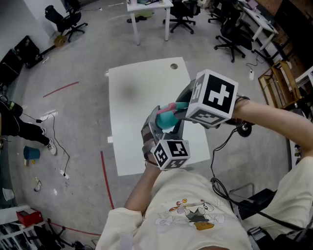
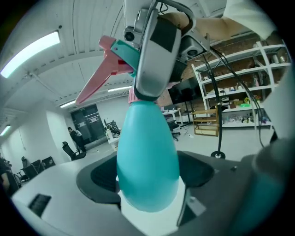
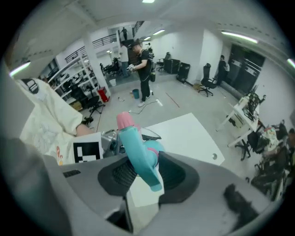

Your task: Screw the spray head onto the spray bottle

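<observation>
Above the white table (image 1: 146, 88) I hold both grippers close together. My left gripper (image 1: 164, 126) is shut on the body of a teal spray bottle (image 1: 167, 120), which fills the space between its jaws in the left gripper view (image 2: 147, 152). On the bottle's neck sits the spray head (image 2: 125, 50), teal with a pink trigger (image 2: 97, 79). My right gripper (image 1: 179, 109) is shut on that spray head (image 3: 137, 150) from above, its pink nozzle (image 3: 124, 120) sticking out beyond the jaws. The neck joint is hidden by the right gripper's fingers (image 2: 154, 50).
The table (image 3: 186, 133) lies below the grippers with a round hole near its far corner (image 1: 174, 66). Office chairs (image 1: 182, 14) and desks stand beyond it. Cables (image 1: 222, 188) trail on the floor at the right. A person (image 3: 144, 69) stands far off.
</observation>
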